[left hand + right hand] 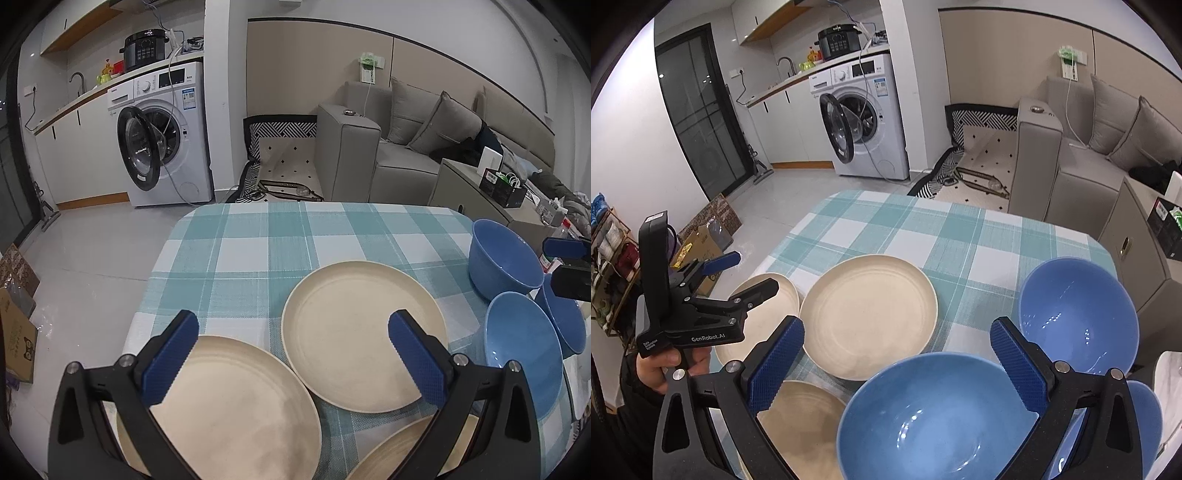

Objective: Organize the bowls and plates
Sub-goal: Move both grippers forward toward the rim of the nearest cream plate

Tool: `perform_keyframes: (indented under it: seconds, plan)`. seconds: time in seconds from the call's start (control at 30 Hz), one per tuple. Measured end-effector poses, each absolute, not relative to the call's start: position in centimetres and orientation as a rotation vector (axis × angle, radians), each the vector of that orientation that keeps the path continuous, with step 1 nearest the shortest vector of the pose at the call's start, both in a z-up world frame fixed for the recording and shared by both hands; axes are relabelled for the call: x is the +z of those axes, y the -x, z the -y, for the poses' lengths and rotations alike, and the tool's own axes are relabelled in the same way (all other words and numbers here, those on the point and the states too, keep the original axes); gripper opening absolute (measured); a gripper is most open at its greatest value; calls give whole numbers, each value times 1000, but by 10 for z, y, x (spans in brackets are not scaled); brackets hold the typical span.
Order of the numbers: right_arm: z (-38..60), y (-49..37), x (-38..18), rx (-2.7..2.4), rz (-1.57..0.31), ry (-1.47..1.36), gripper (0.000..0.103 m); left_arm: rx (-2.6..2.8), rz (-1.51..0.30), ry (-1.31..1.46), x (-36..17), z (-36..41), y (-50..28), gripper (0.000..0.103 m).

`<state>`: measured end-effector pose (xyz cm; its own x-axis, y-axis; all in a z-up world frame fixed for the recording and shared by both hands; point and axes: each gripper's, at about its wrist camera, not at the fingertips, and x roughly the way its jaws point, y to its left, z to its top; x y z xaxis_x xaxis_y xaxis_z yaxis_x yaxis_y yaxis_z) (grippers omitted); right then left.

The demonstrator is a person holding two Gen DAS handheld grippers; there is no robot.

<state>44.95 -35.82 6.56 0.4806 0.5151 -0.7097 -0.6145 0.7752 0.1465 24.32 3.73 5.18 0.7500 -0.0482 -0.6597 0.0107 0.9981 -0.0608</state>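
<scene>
Three cream plates lie on the checked tablecloth: one in the middle (364, 332) (868, 314), one at the left (229, 410) (764, 314), one at the near edge (413, 450) (801, 424). Three blue bowls stand at the right: a far one (502, 258) (1078, 314), a near one (524, 350) (923, 417), and a third (565, 317) (1141, 413) partly hidden. My left gripper (293, 354) (738, 273) is open and empty above the left and middle plates. My right gripper (897, 365) (565, 254) is open and empty above the near bowl.
The table (258, 236) has a rounded far edge with floor beyond. A washing machine (162, 136) with its door open stands at the back left. A grey sofa (388, 147) and a side cabinet (480, 195) stand at the right. Cardboard boxes (14, 332) lie on the floor at the left.
</scene>
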Motion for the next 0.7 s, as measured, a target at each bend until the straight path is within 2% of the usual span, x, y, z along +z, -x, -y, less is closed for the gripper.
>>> perform_keyframes:
  seconds: [0.7]
  plan:
    - [324, -507, 22, 672, -1021, 168, 103, -34, -860, 33, 18, -34, -288, 102]
